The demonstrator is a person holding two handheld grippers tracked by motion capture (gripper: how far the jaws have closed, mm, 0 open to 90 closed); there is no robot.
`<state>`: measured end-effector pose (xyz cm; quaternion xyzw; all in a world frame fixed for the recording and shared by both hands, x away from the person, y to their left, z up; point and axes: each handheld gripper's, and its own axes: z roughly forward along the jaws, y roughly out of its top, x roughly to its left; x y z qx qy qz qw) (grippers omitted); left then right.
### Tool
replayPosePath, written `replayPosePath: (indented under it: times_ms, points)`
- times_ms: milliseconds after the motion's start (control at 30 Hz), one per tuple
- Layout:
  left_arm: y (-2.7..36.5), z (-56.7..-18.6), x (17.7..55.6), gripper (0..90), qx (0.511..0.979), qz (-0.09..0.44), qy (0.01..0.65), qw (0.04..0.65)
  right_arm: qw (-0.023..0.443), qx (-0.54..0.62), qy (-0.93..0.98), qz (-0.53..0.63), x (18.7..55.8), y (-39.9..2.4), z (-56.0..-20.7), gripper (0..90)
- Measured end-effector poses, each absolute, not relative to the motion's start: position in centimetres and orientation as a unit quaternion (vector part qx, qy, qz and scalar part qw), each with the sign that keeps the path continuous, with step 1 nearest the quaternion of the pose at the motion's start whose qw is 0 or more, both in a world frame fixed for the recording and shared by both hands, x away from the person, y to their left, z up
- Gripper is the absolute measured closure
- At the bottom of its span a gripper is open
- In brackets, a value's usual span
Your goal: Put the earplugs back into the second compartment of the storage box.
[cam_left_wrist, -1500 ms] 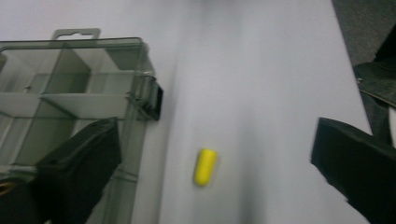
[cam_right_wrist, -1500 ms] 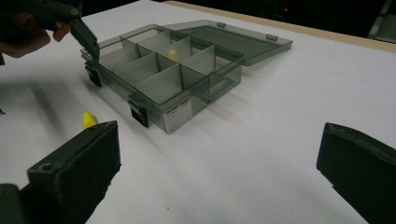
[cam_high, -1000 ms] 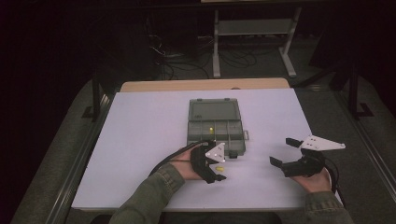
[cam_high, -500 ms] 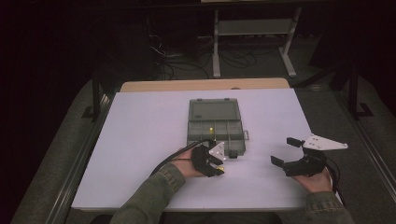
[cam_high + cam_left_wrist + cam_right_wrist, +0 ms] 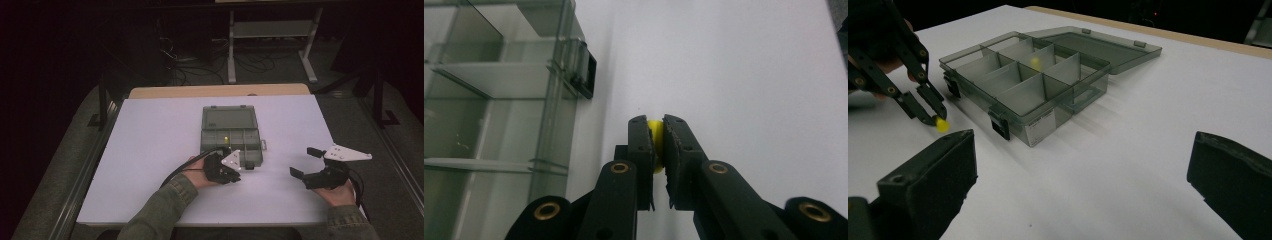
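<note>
Left tool (image 5: 658, 131) just closed onto one yellow bead (image 5: 655, 129); second bead (image 5: 1035, 62) in organiser box (image 5: 252, 157) at 12 o'clock; right tool (image 5: 305, 162) gaping, empty.

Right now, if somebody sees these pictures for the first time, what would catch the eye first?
First, the small yellow ball pinched between the jaws of the left gripper, just above the white table beside the box. Next, the grey clear compartment box in the middle of the table, lid open flat, with another yellow ball inside one compartment. The right gripper waits to the right of the box, jaws wide open.
</note>
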<state>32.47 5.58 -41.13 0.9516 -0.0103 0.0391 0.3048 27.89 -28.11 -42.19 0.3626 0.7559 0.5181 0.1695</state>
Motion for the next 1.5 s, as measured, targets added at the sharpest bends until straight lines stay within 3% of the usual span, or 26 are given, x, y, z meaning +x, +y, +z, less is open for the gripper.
replayPosePath:
  times_ms: [700, 967, 1500]
  points:
    - [7.2, -36.1, 35.2, 87.6, 0.939, 0.056, 0.009, 0.340, 0.168, 0.363, 0.757, 0.517, 27.9, -28.0, -42.3, 0.0]
    - [8.6, -34.2, 37.3, 88.0, 0.921, 0.060, 0.037, 0.382, 0.169, 0.362, 0.757, 0.517, 27.9, -28.0, -42.3, 0.0]
    - [9.4, -34.1, 42.4, 88.1, 0.916, 0.078, 0.104, 0.379, 0.168, 0.363, 0.759, 0.513, 27.9, -28.0, -42.3, 0.0]
